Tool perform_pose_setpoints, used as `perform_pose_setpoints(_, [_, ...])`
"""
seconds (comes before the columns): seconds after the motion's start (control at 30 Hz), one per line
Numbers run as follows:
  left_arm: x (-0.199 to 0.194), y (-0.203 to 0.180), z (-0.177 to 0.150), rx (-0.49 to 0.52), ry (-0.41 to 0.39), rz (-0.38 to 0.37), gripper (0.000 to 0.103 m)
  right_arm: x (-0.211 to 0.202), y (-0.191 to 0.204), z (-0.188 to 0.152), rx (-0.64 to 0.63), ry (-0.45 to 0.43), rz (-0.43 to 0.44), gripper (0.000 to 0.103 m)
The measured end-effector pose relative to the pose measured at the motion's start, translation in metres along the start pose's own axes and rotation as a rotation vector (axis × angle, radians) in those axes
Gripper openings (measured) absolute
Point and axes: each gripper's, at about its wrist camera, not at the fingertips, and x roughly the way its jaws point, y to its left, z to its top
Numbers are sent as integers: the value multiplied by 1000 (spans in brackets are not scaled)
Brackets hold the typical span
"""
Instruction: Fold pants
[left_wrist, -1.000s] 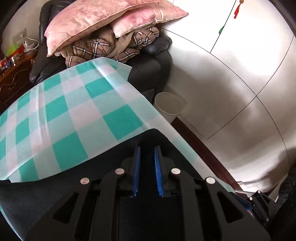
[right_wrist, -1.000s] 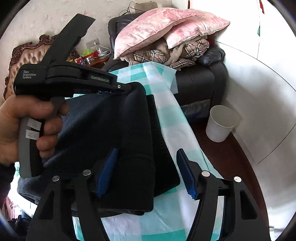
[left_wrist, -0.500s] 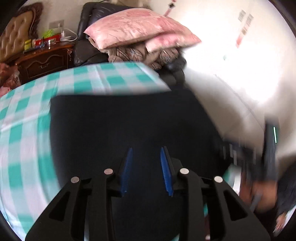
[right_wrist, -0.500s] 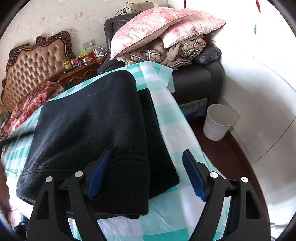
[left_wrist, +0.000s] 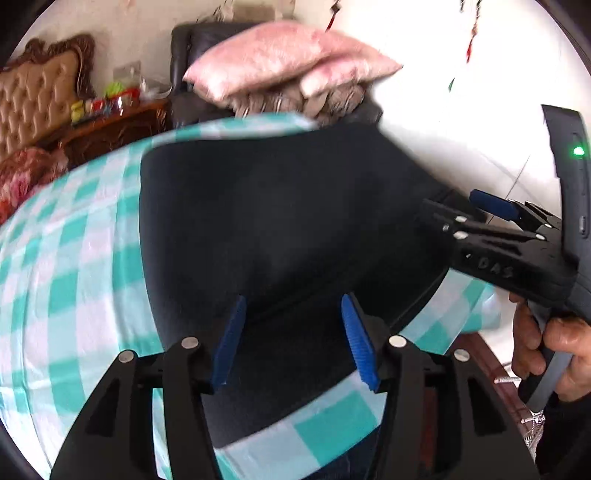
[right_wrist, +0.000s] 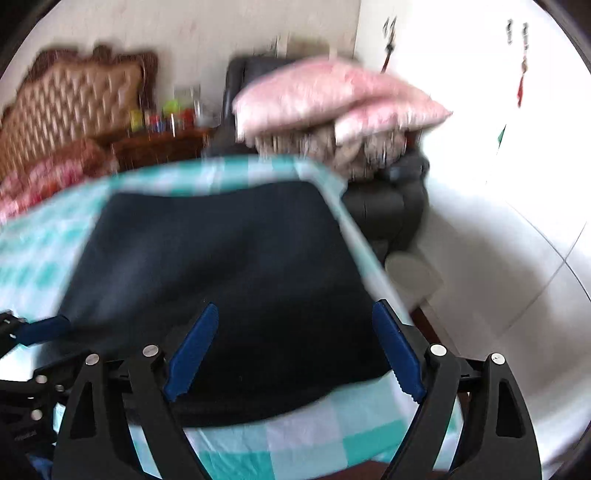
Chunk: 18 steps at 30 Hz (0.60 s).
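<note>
Now the left gripper (left_wrist: 293, 341) stands with its blue pads spread apart and nothing between them, where a second ago they sat nearly closed with dark cloth running up between them. The right gripper (right_wrist: 293, 352) is spread wide too, as it was a second ago, and empty. In the left wrist view it reaches in from the right edge, a hand (left_wrist: 554, 354) wrapped on its grey trigger. A second back the cloth hung lifted beside the left tool; the pants (left_wrist: 280, 236) now lie flat in one broad folded slab on the checked tablecloth (left_wrist: 70, 280), close to the table's right edge and just ahead of both sets of fingers. Both views have swung round and are smeared by motion (fine detail is lost).

The surface is a table under a teal-and-white check cloth — smooth, sheet-like. Behind it a black leather armchair (right_wrist: 388, 199) carries two pink satin pillows (right_wrist: 332, 99) on a plaid blanket. To the left stand a tufted tan headboard (right_wrist: 70, 107) with a carved dark frame and a dark wooden cabinet (right_wrist: 159, 147) with small bright items on top. A pale round bin (right_wrist: 412, 275) sits on the floor by the white wall.

The pants are a thick, matt, near-black fabric — soft-edged, roughly rectangular.
</note>
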Motion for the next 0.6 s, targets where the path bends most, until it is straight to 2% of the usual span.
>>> perform_pose_setpoints(0.07, [0, -2, -1, 18, -5, 7, 55, 1, 2, -9, -16, -15, -25, 86])
perform_pose_setpoints(0.2, [-7, 3, 8, -18, -40, 12, 56, 1, -3, -12, -9, -4, -15, 87])
perform_pose_setpoints(0.27, [-9, 7, 24, -23, -51, 3, 56, 3, -5, -14, -2, -3, -12, 88])
perform_pose_setpoints(0.37, [-3, 8, 74, -33, -69, -48, 55, 6, -3, -13, -1, 0, -15, 88])
perform_pose_setpoints(0.4, [1, 1, 92, -3, -79, -81, 51, 6, -2, -13, 2, 3, -12, 88])
perform_pose_setpoints(0.43, [11, -9, 116, 44, -80, -125, 36, 6, -4, -13, 8, 7, -6, 88])
perform_pose_setpoints(0.5, [34, -26, 147, 92, -45, -167, 20, 8, -5, -10, 12, 14, -1, 89])
perform_pose_setpoints(0.6, [89, -59, 188, 135, 38, -206, 18, 10, -5, -8, 13, 23, -3, 89])
